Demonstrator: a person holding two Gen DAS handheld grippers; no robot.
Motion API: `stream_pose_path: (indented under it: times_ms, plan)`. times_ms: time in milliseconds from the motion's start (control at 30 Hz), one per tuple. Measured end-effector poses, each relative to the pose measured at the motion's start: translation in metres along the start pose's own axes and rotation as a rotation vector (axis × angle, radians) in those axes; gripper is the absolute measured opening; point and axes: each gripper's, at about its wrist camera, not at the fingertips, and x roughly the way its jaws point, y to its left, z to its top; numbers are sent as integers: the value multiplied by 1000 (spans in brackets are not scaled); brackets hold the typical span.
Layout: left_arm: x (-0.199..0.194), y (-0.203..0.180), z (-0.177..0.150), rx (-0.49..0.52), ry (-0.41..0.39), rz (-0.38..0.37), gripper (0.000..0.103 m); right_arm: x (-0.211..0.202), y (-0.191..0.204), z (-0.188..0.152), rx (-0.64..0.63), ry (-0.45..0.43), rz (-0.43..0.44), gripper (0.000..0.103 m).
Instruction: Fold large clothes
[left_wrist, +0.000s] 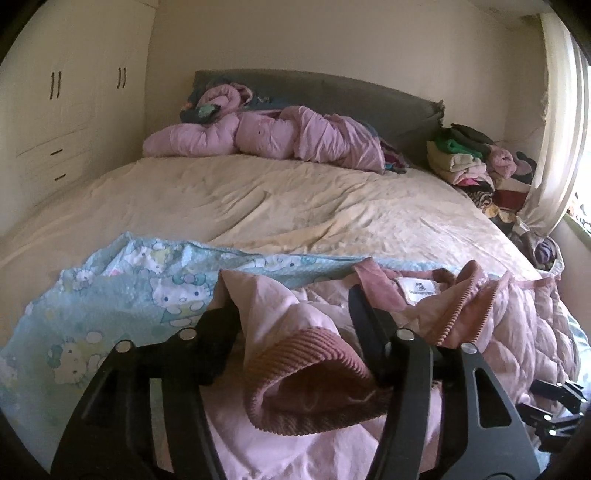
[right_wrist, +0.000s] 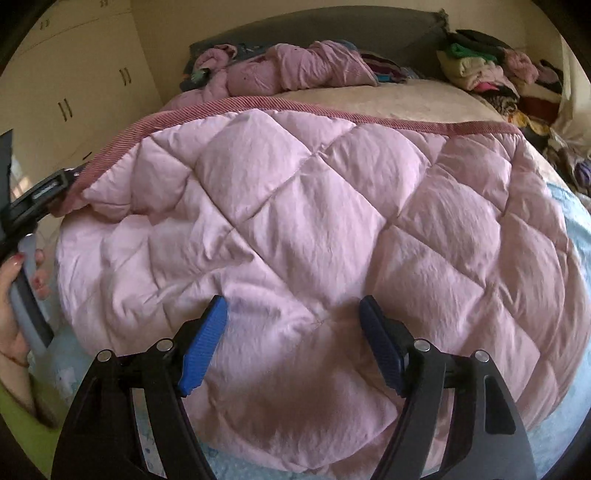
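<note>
A pink quilted jacket (right_wrist: 314, 221) with a darker corduroy hem (right_wrist: 332, 114) lies spread on the near part of the bed. In the left wrist view its collar with a white label (left_wrist: 417, 288) faces me. A sleeve with a corduroy cuff (left_wrist: 303, 365) lies loosely between the fingers of my left gripper (left_wrist: 291, 310), which stands open. My right gripper (right_wrist: 291, 306), with blue pads (right_wrist: 207, 343), hovers open just above the quilted back and holds nothing. From the right wrist view, the left gripper (right_wrist: 72, 175) sits at the jacket's left corner, with a hand (right_wrist: 14, 288) on its handle.
A light blue cartoon-print sheet (left_wrist: 110, 295) lies under the jacket on the cream bedcover (left_wrist: 277, 199). A bunched pink duvet (left_wrist: 277, 133) sits by the grey headboard. Stacked clothes (left_wrist: 472, 158) pile up at the right. A wardrobe (left_wrist: 55, 110) stands at the left.
</note>
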Motion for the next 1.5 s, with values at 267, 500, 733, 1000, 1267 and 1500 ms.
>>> stream_pose_path:
  times_ms: [267, 500, 733, 1000, 1267, 1500]
  plan:
    - [-33, -1, 14, 25, -101, 62, 88, -2, -2, -1, 32, -7, 14, 73]
    - [-49, 7, 16, 36, -72, 95, 94, -31, -20, -6, 102, -46, 96, 75]
    - [-63, 16, 1, 1, -34, 81, 94, -80, -45, -2, 196, -118, 194, 86]
    - [-44, 28, -44, -7, 124, 131, 94, -108, -81, -3, 119, -206, -32, 96]
    - [1, 65, -85, -232, 362, -30, 83, -66, -166, -15, 256, -129, -239, 95]
    - [7, 46, -73, -185, 271, -62, 30, -40, -189, -15, 313, -136, -152, 26]
